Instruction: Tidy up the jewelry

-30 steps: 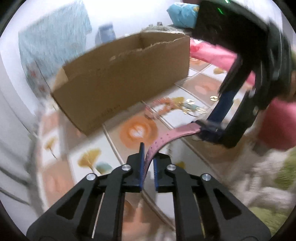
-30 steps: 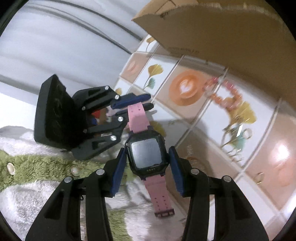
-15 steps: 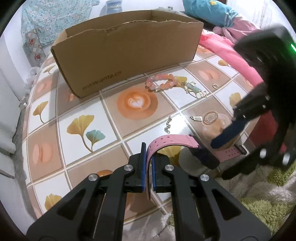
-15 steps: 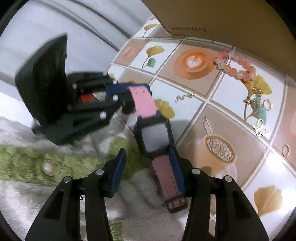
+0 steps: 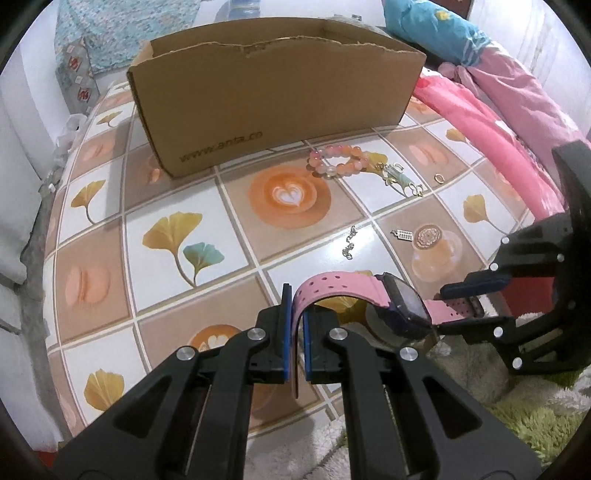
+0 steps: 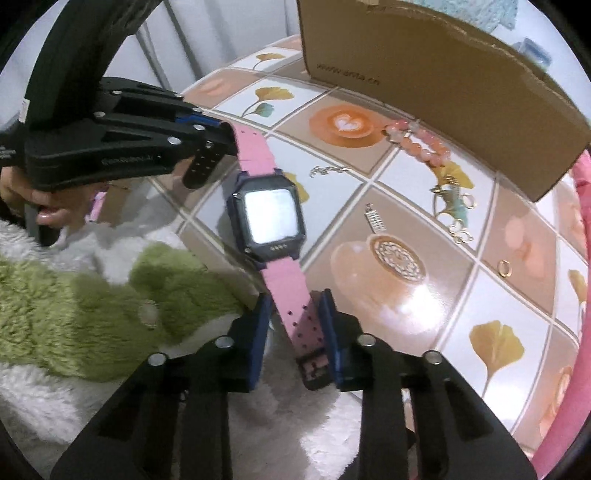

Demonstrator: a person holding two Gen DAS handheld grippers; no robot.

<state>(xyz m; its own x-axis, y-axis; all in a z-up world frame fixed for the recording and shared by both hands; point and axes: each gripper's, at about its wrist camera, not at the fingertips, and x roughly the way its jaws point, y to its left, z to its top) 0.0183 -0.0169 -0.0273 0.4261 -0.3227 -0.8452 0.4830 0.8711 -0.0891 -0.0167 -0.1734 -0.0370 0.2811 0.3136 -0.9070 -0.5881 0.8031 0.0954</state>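
Observation:
A pink-strapped watch (image 6: 271,218) with a dark square face hangs over the table's front edge. My left gripper (image 5: 297,332) is shut on one end of its strap (image 5: 328,288). My right gripper (image 6: 293,328) is open, its fingers standing on both sides of the other strap end without pinching it; it also shows in the left wrist view (image 5: 465,306). A cardboard box (image 5: 273,92) stands at the back of the table. A pink bead bracelet (image 5: 338,160), a gold-and-teal chain piece (image 5: 400,181), a gold ring (image 5: 439,178), a thin chain (image 5: 349,243) and a small charm (image 5: 402,234) lie on the table.
The table (image 5: 147,206) has a tiled cloth with leaf and coffee prints. A green and white fluffy rug (image 6: 74,306) lies in front of it. Pink bedding (image 5: 491,107) is at the right, a patterned cloth (image 5: 99,33) at the back left.
My right gripper has opened off the watch face and slid back along the strap to its end. The watch has come down near the table's front edge, still held by my left gripper.

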